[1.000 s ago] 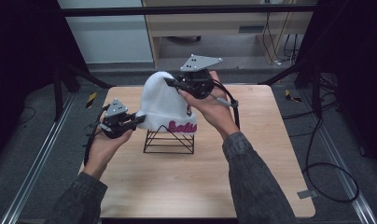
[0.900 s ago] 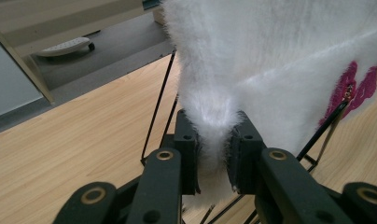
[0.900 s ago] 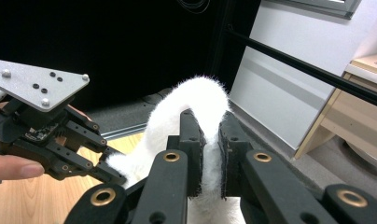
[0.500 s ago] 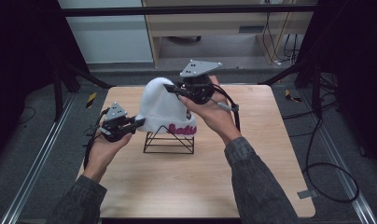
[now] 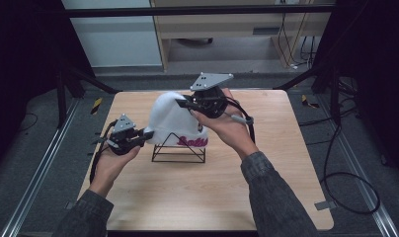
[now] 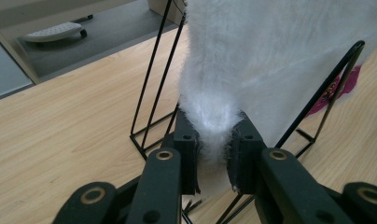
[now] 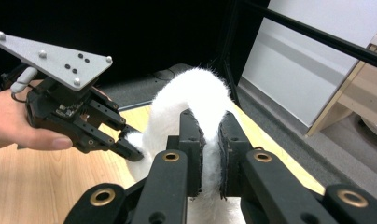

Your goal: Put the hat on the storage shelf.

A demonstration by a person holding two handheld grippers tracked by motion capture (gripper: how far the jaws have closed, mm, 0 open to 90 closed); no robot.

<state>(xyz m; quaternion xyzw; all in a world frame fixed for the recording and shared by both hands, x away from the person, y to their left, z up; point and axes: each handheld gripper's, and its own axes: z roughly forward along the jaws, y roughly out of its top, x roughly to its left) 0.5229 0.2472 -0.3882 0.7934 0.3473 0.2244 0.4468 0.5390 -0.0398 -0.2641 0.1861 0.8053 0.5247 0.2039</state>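
The left gripper (image 5: 147, 136) pinches the lower left edge of a fluffy white knitted hat (image 5: 171, 121) with pink lettering, its jaws nearly closed on a tuft of fabric. The hat sits draped over a black wire triangular stand (image 5: 179, 151) near the middle of the light wooden table (image 5: 212, 187). The right gripper (image 5: 181, 103) clamps the hat's upper right crown, jaws squeezed on the fleece.
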